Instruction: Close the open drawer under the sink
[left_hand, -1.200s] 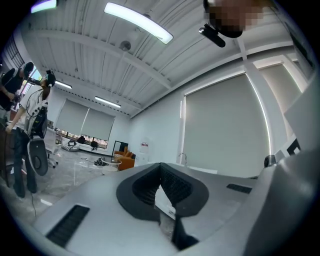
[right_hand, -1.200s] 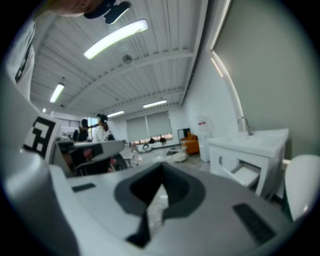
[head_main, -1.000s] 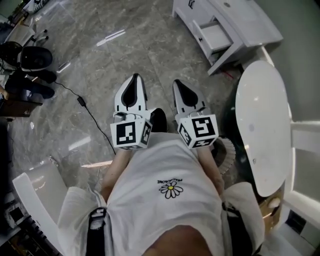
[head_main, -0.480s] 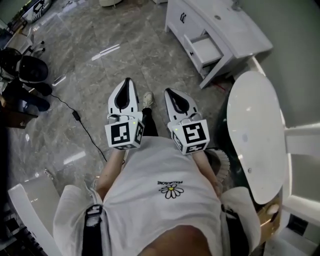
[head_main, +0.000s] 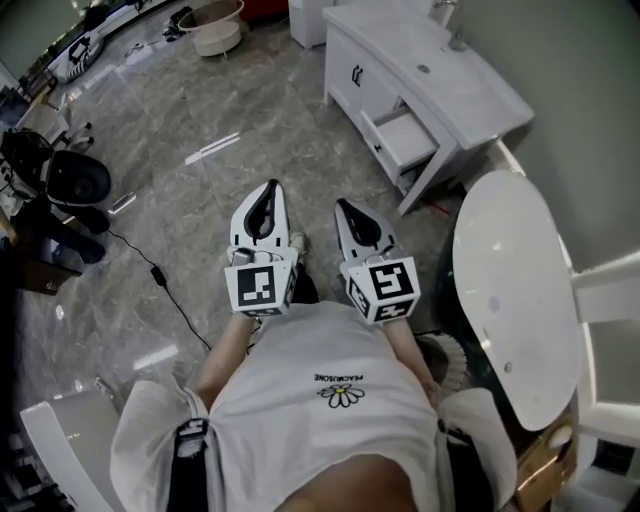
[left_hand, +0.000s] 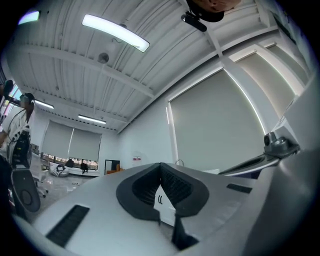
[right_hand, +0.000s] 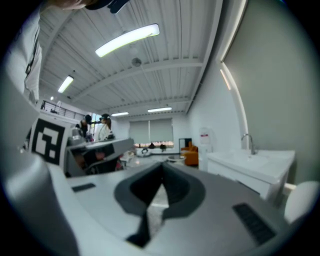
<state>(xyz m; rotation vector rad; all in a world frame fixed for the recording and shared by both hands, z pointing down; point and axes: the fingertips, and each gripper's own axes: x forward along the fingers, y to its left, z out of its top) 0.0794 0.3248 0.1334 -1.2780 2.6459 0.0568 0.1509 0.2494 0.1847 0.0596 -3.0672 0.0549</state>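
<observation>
Your left gripper (head_main: 269, 187) and right gripper (head_main: 343, 204) hang clenched, empty, over grey marble floor (head_main: 190, 210), white drawer (head_main: 400, 136) open ahead.

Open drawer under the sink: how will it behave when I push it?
The drawer looks like a rigid white box pulled straight out of the vanity, so it probably slides in without flexing. It seems empty, so it is likely light. Its glossy front may be slippery.

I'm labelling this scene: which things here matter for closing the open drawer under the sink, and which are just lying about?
For the job: open drawer, sink cabinet, left gripper, right gripper.
Lying about: round white table, tan tub, black cable on the floor.
</observation>
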